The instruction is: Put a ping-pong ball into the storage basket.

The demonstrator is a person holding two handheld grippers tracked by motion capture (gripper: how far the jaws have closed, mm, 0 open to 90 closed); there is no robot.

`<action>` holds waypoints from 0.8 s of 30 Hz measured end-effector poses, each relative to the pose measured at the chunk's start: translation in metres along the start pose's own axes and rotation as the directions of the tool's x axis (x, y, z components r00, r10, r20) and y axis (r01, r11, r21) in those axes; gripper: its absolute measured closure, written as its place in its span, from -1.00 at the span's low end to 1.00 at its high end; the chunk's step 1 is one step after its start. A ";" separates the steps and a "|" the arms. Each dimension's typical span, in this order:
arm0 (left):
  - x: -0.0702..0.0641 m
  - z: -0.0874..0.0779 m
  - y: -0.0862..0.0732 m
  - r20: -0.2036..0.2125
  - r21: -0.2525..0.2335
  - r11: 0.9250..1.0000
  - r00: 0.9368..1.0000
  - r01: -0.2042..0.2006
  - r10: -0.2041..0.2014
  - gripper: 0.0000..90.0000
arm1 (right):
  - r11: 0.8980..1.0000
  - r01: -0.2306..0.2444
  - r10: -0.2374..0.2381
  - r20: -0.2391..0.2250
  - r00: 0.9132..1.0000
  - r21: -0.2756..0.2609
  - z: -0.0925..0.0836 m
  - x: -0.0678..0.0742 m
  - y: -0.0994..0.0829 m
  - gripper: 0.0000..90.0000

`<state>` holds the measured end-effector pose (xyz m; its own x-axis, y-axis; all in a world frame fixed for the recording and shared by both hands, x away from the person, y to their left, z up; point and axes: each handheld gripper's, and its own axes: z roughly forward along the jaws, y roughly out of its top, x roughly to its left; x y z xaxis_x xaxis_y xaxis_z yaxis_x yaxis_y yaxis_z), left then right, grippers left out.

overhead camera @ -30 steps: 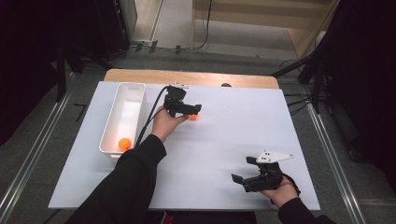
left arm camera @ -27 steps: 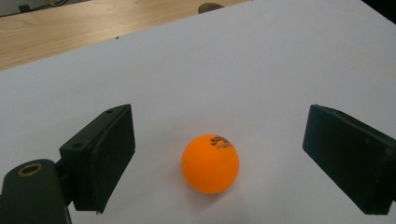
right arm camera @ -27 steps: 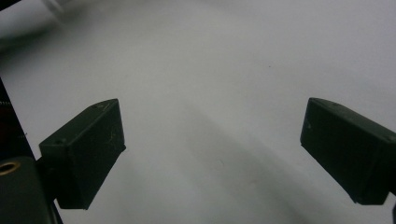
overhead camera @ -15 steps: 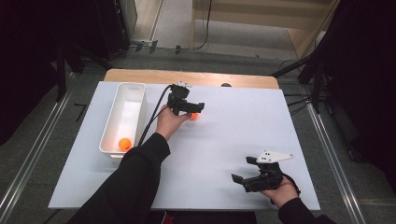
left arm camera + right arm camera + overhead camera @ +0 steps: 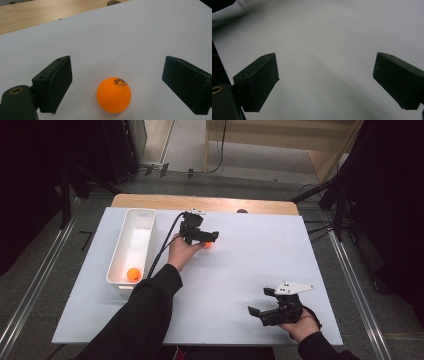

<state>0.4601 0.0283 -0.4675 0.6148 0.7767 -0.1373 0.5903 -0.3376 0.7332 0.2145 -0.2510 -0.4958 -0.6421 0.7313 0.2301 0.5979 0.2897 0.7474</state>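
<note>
High view: two orange balls, one point(image 5: 133, 274) inside the white bin point(image 5: 142, 216), one point(image 5: 114, 94) right of the bin between the left gripper's point(image 5: 117, 85) parted jaws; right gripper point(image 5: 264, 309) gapes too.

A: Where did the orange ball point(image 5: 114, 94) lie?
B: It rested on the white table sheet point(image 5: 130, 35), black printed lettering facing up, clear of both jaws, midway between them.

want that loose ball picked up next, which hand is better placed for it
Left. The left gripper already has its open jaws either side of the ball. The right gripper sits open at the near edge of the table, far off.
</note>
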 end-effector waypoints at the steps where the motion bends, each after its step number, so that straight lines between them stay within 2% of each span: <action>1: 0.000 0.001 0.000 0.000 0.001 1.000 1.000 0.000 0.000 -0.79 | 1.000 0.000 0.000 0.000 1.000 0.000 0.000 0.000 0.000 -0.89; 7: -0.002 0.003 -0.003 0.004 0.009 1.000 1.000 -0.011 0.011 -0.78 | 1.000 0.002 -0.002 0.000 1.000 0.000 0.000 0.000 0.000 -0.89; 10: -0.003 0.005 -0.004 -0.007 0.015 0.999 1.000 -0.029 0.029 -0.78 | 1.000 0.000 0.000 -0.003 1.000 0.002 0.000 0.000 0.000 -0.89; 14: -0.003 0.006 -0.005 -0.002 0.019 1.000 1.000 -0.020 0.020 -0.78 | 1.000 0.000 0.000 -0.003 1.000 0.002 0.000 0.001 0.000 -0.89; 17: -0.003 0.008 -0.007 -0.006 0.027 0.999 1.000 -0.030 0.030 -0.78 | 1.000 0.002 -0.002 -0.004 1.000 0.002 0.000 0.000 0.000 -0.89; 24: 0.000 0.013 -0.015 -0.011 0.030 0.999 1.000 -0.011 0.011 -0.78 | 1.000 0.001 -0.001 -0.002 1.000 0.002 0.000 0.001 0.000 -0.89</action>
<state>0.4576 0.0264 -0.4868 0.6156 0.7785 -0.1223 0.5992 -0.3617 0.7142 0.2137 -0.2507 -0.4956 -0.6431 0.7302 0.2307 0.5985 0.2913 0.7463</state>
